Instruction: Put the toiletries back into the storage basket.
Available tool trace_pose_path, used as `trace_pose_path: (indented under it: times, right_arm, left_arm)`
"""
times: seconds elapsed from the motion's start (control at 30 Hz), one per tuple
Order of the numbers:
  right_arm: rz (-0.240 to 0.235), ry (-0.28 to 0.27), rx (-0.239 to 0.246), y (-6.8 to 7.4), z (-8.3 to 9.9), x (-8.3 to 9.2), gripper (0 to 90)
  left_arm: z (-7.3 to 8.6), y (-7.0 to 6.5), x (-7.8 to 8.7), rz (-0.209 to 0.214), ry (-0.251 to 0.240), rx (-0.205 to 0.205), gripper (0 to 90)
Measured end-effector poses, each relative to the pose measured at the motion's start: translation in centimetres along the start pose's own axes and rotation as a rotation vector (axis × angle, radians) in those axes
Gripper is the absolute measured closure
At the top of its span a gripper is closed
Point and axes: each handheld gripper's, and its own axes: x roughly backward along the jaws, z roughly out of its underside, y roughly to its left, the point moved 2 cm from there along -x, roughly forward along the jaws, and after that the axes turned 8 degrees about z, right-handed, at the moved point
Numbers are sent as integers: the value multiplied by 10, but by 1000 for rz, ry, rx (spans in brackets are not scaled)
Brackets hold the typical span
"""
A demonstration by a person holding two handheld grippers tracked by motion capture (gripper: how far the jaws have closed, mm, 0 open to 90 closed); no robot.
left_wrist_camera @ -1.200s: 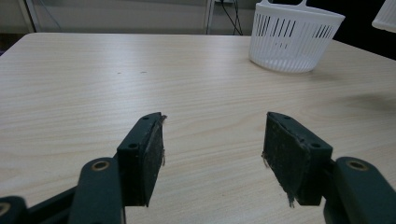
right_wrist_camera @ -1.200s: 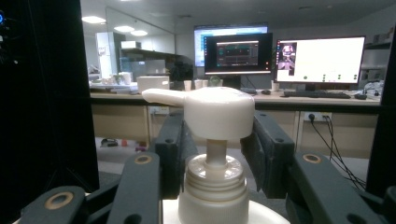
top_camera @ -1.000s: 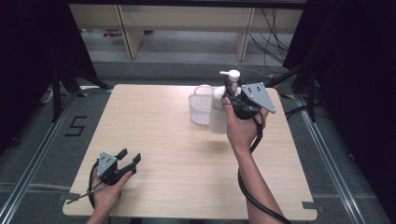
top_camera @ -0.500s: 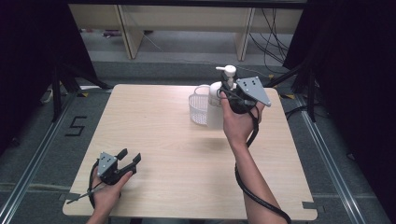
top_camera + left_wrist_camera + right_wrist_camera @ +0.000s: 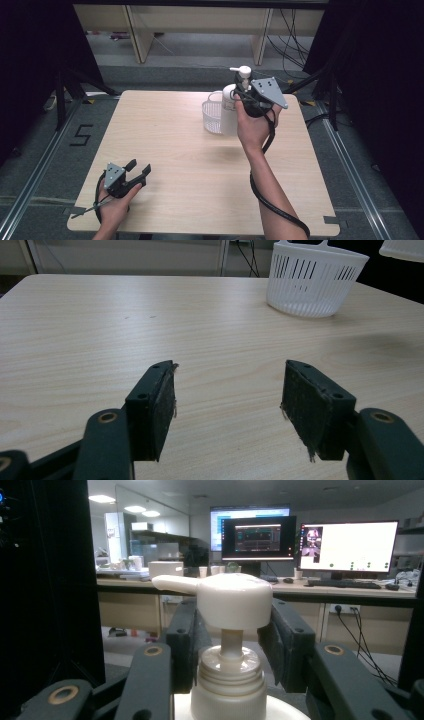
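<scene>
High view: the right gripper (image 5: 243, 95) is held up above the desk (image 5: 165, 130) near its far edge, right of the middle, with a white pump bottle (image 5: 230, 107) clamped in it. The bottle hangs upright, clear of the wood, its pump head (image 5: 243, 73) topmost and its spout pointing left. The person's right hand (image 5: 252, 131) wraps the gripper's body from below, and the grey three-cornered plate (image 5: 268, 91) sits on top, tilted toward the right edge. A black cable (image 5: 272, 207) trails down along the forearm.

Just left of the bottle, and partly behind it, stands a white slotted basket (image 5: 212, 116) on the desk close to the far edge (whether the bottle's base brushes the basket's rim I cannot tell).

In the right gripper view the pump bottle's collar (image 5: 230, 677) stands between the two black jaws, which sit at a middling width on either side of the bottle's upper part; the pump head (image 5: 227, 599) rises above them, its spout pointing left, with monitors (image 5: 345, 546) on a bench far behind.

The left gripper (image 5: 139, 170) rests low at the desk's near left corner, held in the left hand (image 5: 116, 207). In the left gripper view its jaws stand wide apart with bare wood between them, and the basket (image 5: 314, 282) shows toward the far right of the desk.
</scene>
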Motion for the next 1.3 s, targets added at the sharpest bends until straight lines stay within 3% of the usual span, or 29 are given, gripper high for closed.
trace_pose_path:
  times: [0.1,0.37,0.43,0.47,0.6,0.67,0.87,1.3]
  right_arm:
    - [-14,7,-21,2,0,0,605]
    - [-2,-7,6,1,-3,-6,605]
    - [-10,3,-16,3,-4,-6,605]
    - [-5,-8,12,2,-5,-8,605]
    - [-13,1,-18,5,-6,-9,605]
    - [-3,5,-1,4,-7,-10,605]
    - [-2,-13,-1,6,-8,-14,605]
    - [-10,3,3,9,-8,-20,605]
  left_arm:
    - [0,0,0,0,-2,1,374]
    - [0,0,0,1,-3,2,374]
    - [0,0,0,1,-2,4,374]
    - [0,0,0,2,-2,3,374]
    - [0,0,0,4,-6,2,374]
    - [0,0,0,1,-1,3,374]
    - [0,0,0,1,0,2,374]
    - [0,1,-1,9,-14,5,374]
